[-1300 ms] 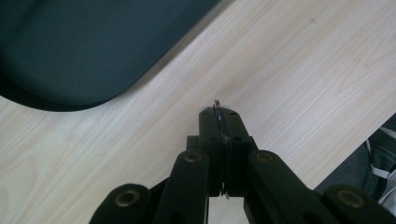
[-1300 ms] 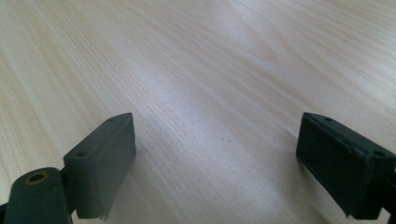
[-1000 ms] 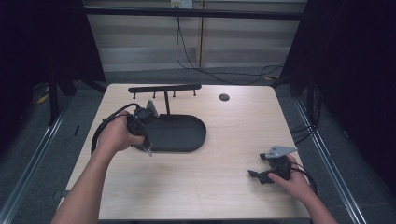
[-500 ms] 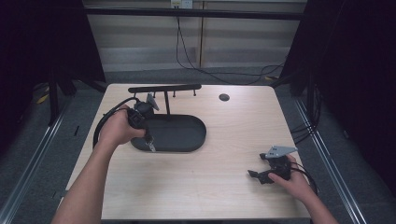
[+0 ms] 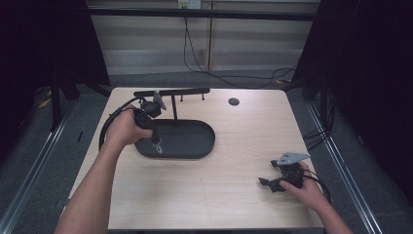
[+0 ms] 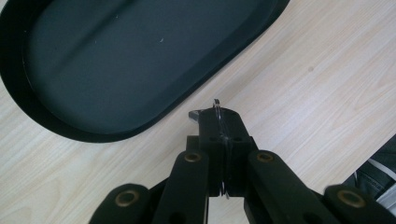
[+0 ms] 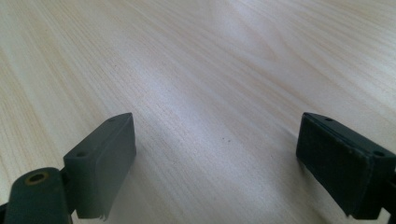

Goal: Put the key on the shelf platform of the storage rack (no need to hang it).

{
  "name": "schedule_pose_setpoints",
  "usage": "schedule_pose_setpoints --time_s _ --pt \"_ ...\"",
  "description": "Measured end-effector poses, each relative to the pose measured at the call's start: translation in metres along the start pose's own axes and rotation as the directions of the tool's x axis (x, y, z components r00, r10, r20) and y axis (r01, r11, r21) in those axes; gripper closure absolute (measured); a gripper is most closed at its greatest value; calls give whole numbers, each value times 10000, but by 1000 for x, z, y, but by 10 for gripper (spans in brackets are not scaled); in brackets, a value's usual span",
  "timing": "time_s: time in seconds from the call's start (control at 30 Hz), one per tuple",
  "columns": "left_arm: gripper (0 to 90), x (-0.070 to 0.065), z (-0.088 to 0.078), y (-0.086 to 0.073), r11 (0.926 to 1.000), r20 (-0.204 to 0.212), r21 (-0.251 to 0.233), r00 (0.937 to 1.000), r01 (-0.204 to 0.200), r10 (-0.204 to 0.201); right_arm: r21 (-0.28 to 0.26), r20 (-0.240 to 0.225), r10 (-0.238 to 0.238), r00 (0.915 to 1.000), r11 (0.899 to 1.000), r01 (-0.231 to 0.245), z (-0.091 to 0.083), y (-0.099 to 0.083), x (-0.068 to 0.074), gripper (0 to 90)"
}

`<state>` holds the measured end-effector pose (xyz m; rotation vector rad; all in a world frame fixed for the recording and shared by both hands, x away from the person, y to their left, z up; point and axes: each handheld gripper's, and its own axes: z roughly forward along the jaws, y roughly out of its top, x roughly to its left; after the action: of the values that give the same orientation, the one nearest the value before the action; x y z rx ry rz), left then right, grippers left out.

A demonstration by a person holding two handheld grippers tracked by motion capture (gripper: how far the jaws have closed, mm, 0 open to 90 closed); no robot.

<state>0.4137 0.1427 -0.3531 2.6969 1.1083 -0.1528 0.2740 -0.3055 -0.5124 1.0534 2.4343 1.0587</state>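
A black stand has an oval tray base (image 5: 190, 141), an upright post (image 5: 174, 112) and a crossbar (image 5: 180, 91) with small pegs. My left gripper (image 5: 156, 144) hangs over the tray's near left rim and points down. It is shut on a thin silvery metal piece (image 6: 217, 112) that sticks out edge-on between its jaws. The left gripper view looks down on the tray (image 6: 116, 60) and the wood beside it. Far off at the front right, my right gripper (image 5: 267, 183) rests low on the table, open, with bare wood between its fingers (image 7: 105, 158).
The light wooden table (image 5: 234, 161) has a small round dark hole (image 5: 234, 101) at the back right. Black cables (image 5: 209, 68) trail on the floor behind the table. Dark curtains stand on both sides.
My left hand has lifted and shifted slightly towards the stand's post, still holding the metal piece. The right gripper has stayed put.
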Motion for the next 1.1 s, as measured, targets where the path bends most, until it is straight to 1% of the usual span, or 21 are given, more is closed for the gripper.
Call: schedule_pose_setpoints --time_s 0.1,0.37,0.7,0.73,0.93,0.97,1.1 --pt "891 1 2 3 9999 105 -47 9999 129 -128 -1 -2 2 10000 10000 -2 0 0 0 115" --pt "891 2 0 9 9992 -8 -229 9995 326 -327 0 0 2 10000 10000 -2 0 0 0 115" --pt "891 2 -5 16 9991 -71 -246 9994 349 -351 -2 -3 2 10000 10000 -2 0 0 0 115" --pt "891 2 -5 17 9990 -139 -242 9992 374 -378 -2 -2 2 10000 10000 -2 0 0 0 115" --pt "891 4 5 23 9987 -189 -262 9989 429 -434 3 -4 9 10000 10000 -9 0 0 0 115" --pt "891 4 6 23 9986 -252 -259 9986 464 -470 -2 -2 0 10000 10000 0 0 0 0 115" --pt "890 4 14 26 9985 -226 -240 9985 486 -492 -1 -1 2 10000 10000 -2 0 0 0 115"
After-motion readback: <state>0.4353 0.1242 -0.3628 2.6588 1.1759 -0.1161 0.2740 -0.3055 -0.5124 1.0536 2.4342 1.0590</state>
